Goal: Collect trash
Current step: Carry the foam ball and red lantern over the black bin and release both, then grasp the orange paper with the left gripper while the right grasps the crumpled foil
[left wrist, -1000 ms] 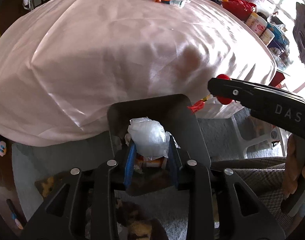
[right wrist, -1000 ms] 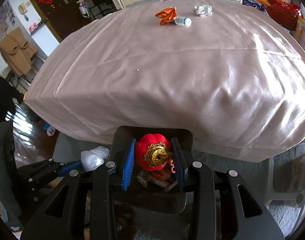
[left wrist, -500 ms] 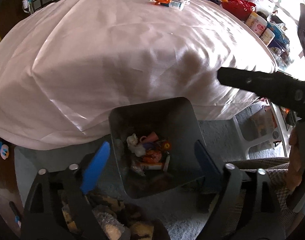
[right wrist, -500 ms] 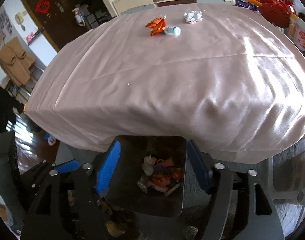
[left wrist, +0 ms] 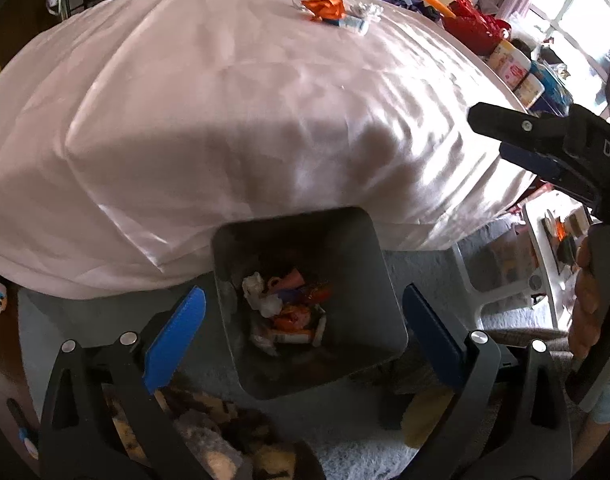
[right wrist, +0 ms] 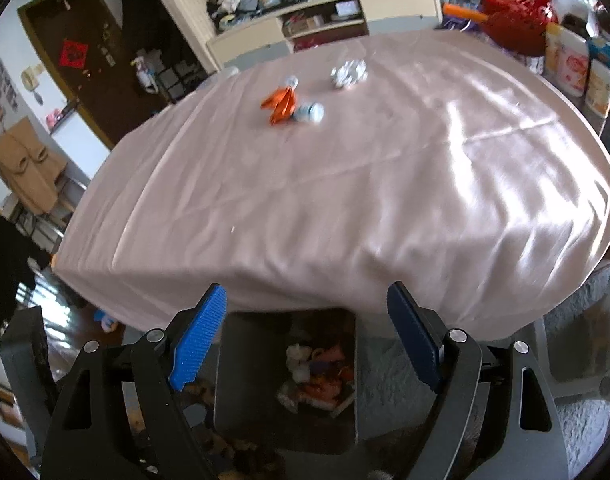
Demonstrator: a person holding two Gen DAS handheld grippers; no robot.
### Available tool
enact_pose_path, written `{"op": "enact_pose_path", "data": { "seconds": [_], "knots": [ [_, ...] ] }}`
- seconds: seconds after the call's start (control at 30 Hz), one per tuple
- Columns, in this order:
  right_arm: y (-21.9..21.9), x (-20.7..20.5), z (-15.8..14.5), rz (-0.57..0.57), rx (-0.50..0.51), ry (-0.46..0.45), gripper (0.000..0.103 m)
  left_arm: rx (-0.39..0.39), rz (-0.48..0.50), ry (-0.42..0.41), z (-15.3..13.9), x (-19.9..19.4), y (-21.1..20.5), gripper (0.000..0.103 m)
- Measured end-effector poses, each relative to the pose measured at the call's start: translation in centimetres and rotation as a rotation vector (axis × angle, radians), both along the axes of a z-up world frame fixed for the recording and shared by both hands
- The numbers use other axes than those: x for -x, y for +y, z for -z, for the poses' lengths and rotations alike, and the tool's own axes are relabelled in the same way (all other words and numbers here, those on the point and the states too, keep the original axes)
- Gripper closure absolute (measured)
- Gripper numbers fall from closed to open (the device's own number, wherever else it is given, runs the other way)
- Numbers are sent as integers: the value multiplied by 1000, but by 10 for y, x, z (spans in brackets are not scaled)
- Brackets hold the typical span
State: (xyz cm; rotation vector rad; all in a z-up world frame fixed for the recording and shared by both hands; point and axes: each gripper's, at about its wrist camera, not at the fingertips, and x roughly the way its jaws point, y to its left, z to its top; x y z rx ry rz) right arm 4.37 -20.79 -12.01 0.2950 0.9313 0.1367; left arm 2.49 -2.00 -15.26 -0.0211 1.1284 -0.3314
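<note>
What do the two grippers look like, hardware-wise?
Both match: black plastic linkage arms with silver pivot bolts, and blue ribbed pads lining the jaws. The left gripper and right gripper show no cables. White lettering "DA" marks the right gripper's side in the left wrist view.

The bin's (right wrist: 233,360) near rim is cut off behind the hand-held gripper.

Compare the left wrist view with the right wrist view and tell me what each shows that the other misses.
Only the left wrist view shows the right gripper from the side and the hand holding it. It also looks straight down into the bin.

Only the right wrist view shows the dark door, the tan coat and the long cabinet.

Both show the pink tablecloth, the orange wrapper, the small bottle, the foil ball, and the trash in the bin. Both grippers' jaws are opening, with nothing between them.
</note>
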Motion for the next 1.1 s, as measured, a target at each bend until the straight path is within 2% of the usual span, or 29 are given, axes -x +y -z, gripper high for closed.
{"op": "enact_pose_path", "data": {
  "seconds": [0.17,0.4,0.57,0.77,0.93,1.1],
  "knots": [
    [-11,-22,-13,30,41,-4,20,-39,-39,-51,-26,-24,4,8],
    [-30,-74,-30,86,81,-18,20,-89,-69,-135,-68,-83,-3,8],
    [-49,-119,-33,128,10,-10,20,-102,-68,-191,-87,-126,-21,8],
    [-59,-175,-38,157,8,-40,21,-103,-50,-211,-85,-174,-42,8],
    [-58,-222,-22,138,8,-11,30,-112,-46,-213,-75,-215,-54,8],
    [-51,-253,-5,98,-6,26,34,-78,-23,-190,-63,-242,-67,8]
  ]
}}
